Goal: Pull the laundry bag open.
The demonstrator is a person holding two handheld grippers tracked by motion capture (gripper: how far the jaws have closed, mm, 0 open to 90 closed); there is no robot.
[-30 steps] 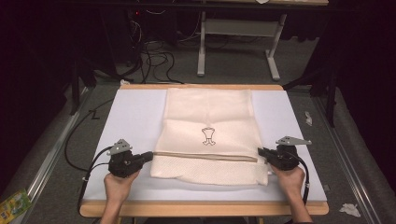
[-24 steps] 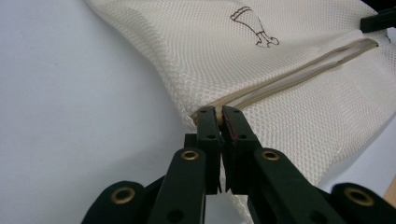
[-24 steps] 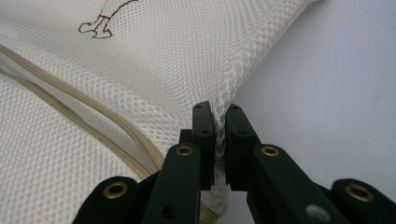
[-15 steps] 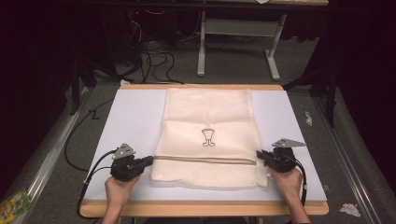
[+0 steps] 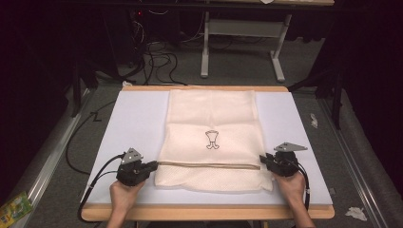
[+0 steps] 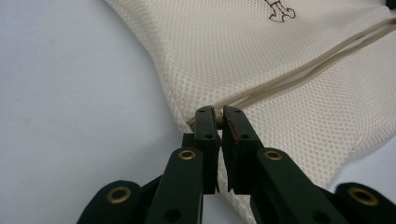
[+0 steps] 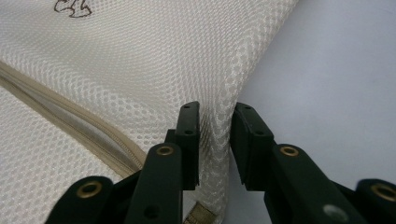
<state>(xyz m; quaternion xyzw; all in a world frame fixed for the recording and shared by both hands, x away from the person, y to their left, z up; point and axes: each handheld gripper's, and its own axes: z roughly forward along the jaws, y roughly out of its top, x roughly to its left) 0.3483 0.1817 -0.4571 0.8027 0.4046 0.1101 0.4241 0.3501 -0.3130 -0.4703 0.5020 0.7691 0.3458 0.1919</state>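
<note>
On the left, I am watching my left gripper (image 5: pixel 153 166) sitting low on the white table sheet (image 5: pixel 138 118), just at the left edge of the cream mesh bag (image 5: pixel 211 118). In the left gripper view its two black jaws are standing almost together, with only a thin slit between them, and they are pinching the bag's edge (image 6: pixel 212 116) right where the tan zipper band (image 5: pixel 209 166) is running out to the side. So this gripper (image 6: pixel 216 114) is gripping the mesh at the seam end.

Moving across, the bag is lying flat in the middle of the sheet, its long side running away from me. A small dark printed emblem (image 5: pixel 212 139) is sitting near its centre, and the zipper band is crossing it from side to side in the near part, between my two hands.

On the right, my right gripper (image 5: pixel 263 161) is resting at the bag's right edge, near the other end of the zipper band. Its jaws have just been opening. In the right gripper view (image 7: pixel 215 122) they are standing clearly apart, a raised fold of mesh (image 7: pixel 215 126) is rising in the gap between them, and the pads are no longer pressing it.
</note>
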